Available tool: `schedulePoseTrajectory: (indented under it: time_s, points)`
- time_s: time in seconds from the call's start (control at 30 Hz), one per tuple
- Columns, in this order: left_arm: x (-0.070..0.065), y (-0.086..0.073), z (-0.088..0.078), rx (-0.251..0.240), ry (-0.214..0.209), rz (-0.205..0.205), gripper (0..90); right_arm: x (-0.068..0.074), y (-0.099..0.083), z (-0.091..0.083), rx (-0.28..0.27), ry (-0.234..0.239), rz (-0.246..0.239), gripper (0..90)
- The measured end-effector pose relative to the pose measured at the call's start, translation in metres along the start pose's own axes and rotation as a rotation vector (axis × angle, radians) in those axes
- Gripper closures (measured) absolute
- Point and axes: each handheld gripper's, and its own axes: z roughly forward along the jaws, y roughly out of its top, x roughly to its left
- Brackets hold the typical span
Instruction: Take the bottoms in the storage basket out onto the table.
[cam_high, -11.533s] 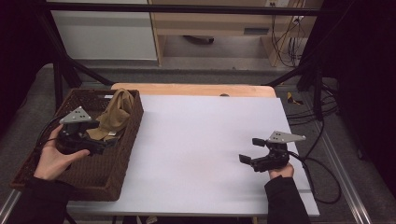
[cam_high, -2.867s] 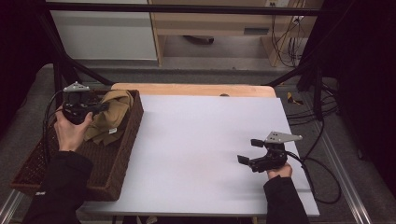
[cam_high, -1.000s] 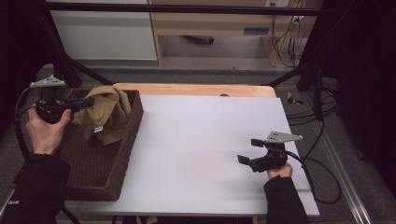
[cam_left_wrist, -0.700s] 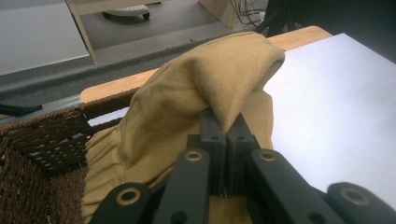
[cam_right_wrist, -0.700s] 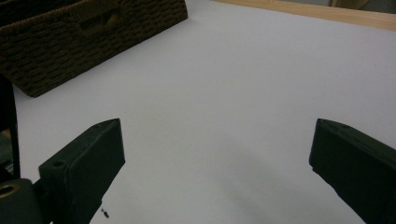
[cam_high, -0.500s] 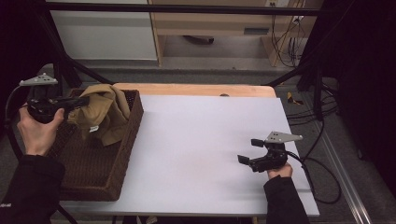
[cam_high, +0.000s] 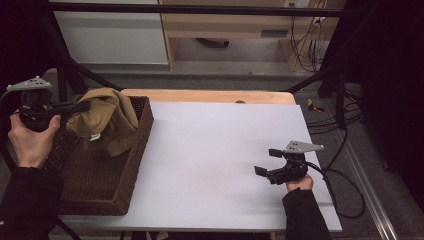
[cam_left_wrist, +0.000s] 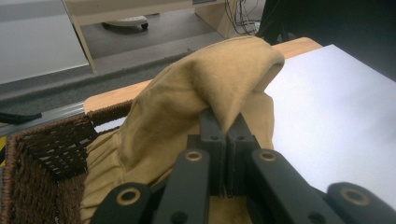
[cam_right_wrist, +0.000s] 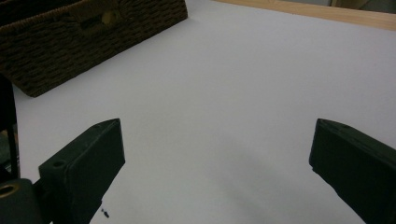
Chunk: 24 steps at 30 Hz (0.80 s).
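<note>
left claw (cam_high: 82, 106) pinches tan cloth (cam_high: 107, 120) above wicker basket (cam_high: 100, 185).

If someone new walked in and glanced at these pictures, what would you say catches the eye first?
Most likely the tan cloth, pinched in the shut jaws of the left hand-held gripper and hanging over the far end of the dark wicker basket at the table's left edge. After that, the right hand-held gripper, jaws wide open, low over the bare white tabletop near its right side.
</note>
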Motion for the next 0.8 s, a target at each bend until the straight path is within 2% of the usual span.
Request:
schedulePoseTrajectory:
  time_s: [0.3, 0.8]
  points:
    - [-0.001, 0.003, -0.009, -0.014, -0.007, 0.001, 87.9, 0.000, 0.000, 0.000, -0.001, 0.001, 0.000, 3.9]
    - [-0.005, 0.008, -0.024, -0.037, -0.014, 0.027, 88.0, 0.000, 0.000, 0.000, -0.003, 0.000, 0.000, 3.9]
